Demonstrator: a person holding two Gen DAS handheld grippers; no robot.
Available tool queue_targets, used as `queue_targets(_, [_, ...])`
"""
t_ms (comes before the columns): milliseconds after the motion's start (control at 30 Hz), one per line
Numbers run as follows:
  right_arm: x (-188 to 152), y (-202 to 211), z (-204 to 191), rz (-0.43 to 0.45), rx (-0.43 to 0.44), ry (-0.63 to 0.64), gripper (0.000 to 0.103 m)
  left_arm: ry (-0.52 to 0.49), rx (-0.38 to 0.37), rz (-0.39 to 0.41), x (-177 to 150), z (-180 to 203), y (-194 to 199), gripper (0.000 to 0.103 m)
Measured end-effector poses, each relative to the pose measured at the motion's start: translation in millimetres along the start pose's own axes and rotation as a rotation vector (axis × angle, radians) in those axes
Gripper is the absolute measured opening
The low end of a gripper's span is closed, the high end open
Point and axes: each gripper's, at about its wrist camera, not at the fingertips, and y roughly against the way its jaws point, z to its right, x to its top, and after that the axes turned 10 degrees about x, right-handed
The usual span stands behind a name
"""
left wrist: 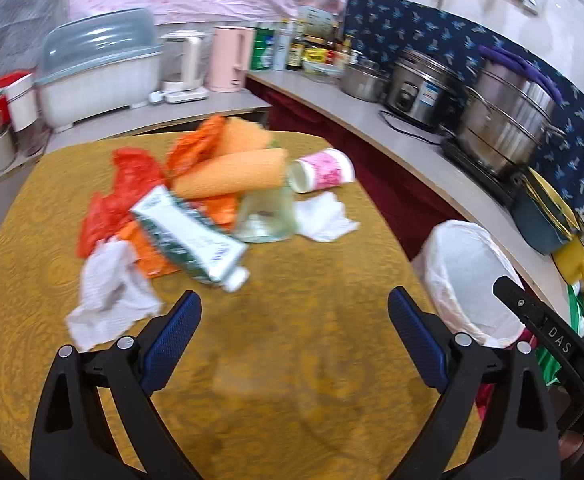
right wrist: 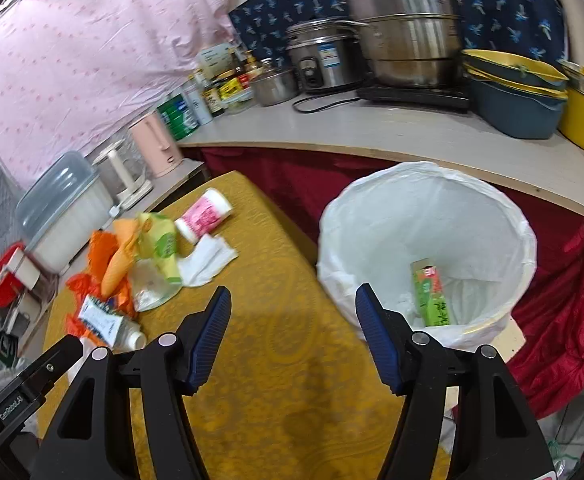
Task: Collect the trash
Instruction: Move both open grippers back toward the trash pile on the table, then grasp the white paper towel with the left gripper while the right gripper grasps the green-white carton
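Green carton (right wrist: 432, 296) in bin (right wrist: 528, 240), beyond empty right claw (right wrist: 292, 304)

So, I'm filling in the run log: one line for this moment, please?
left hand-held gripper: open, empty | right hand-held gripper: open, empty | bin: green carton inside | table: trash remaining

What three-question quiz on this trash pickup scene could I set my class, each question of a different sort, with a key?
1. True or false: the bin already holds a green carton.
2. Which lies nearest the left claw? A) pink cup B) crumpled tissue C) clear cup
3. Fill in: both claws are ____, holding nothing.

Key: 1 true; 2 B; 3 open. The right claw hangs at the edge of the table, beside the bin.
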Motion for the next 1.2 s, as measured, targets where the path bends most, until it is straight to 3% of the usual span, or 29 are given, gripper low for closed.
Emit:
queue_targets(700, [-41,-45,-118,-0.138,0.141,0.189,0.067,0.176,0.160,-0.052,-19,-137,-17,0.090])
queue_targets(1200, [-56,-119,-170,-0.240,0.208,0.274,0.080,0.236,0.190,-0.158,-17,-179,-75,0.088])
